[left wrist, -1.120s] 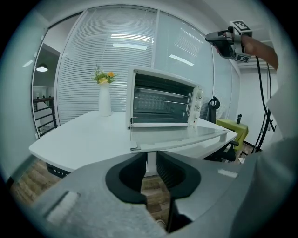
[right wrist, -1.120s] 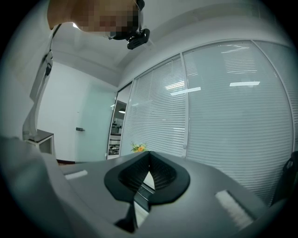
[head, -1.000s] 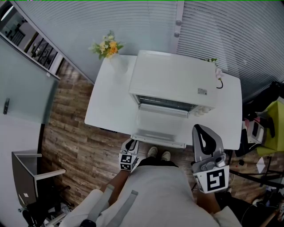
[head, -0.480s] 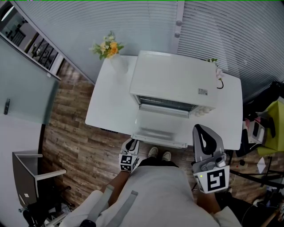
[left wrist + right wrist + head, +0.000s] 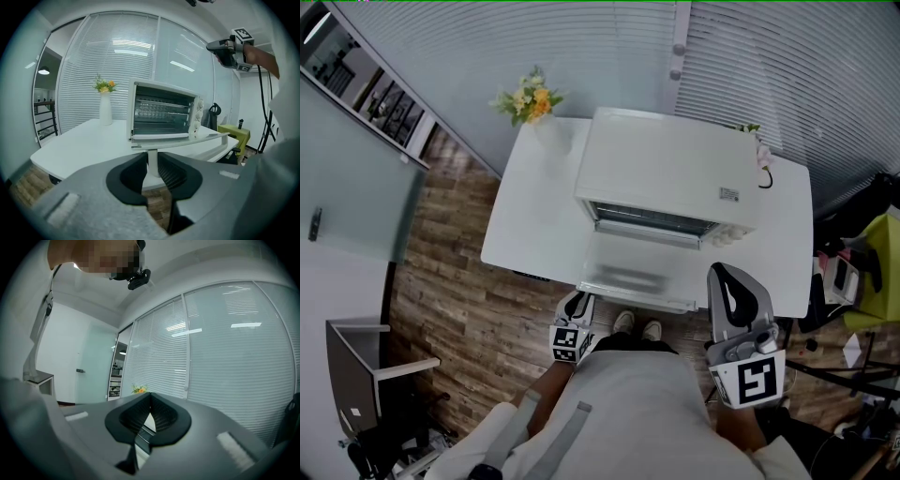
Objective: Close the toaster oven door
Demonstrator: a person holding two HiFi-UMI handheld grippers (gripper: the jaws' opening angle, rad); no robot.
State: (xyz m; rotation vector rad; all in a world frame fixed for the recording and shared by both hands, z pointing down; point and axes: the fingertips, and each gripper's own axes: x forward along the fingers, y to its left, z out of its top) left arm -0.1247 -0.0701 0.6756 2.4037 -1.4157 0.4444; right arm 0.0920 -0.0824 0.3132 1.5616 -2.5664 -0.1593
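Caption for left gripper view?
Left gripper, jaws apart and empty, facing the toaster oven, door open; flower vase left on table.

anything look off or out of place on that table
Only the toaster oven: its door is dropped fully open, lying level toward the table's front edge. Nothing looks spilled, tipped or damaged; the flower vase stands upright at the back corner.
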